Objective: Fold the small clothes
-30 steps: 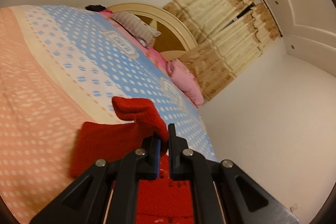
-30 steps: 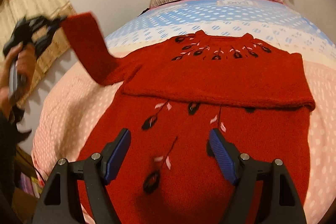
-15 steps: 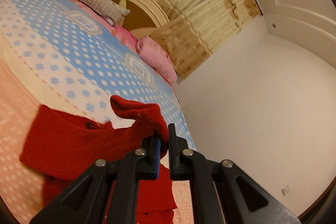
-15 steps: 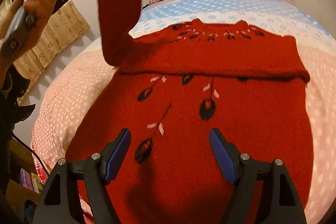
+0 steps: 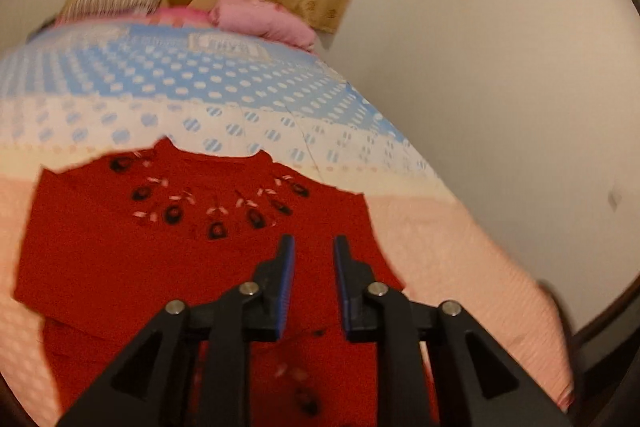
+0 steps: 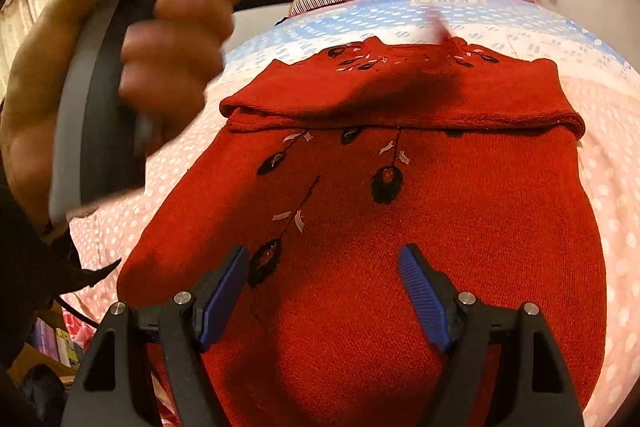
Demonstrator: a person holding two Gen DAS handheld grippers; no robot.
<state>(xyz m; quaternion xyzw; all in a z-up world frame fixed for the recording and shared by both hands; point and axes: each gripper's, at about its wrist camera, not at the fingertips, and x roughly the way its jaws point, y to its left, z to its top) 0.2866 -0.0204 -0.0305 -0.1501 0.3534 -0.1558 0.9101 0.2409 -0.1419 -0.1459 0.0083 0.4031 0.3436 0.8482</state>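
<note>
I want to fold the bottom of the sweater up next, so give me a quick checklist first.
1. Left tool released the sleeve: ok, open with nothing between its fingers.
2. Right tool ready to grasp: ok, open above the lower body of the red knitted sweater.
3. Sleeves folded across the chest: ok, a folded band lies there.
4. Bottom hem position: cannot tell, hidden below the right tool.
5. Polka-dot bedspread flat beside the sweater: ok.
</note>
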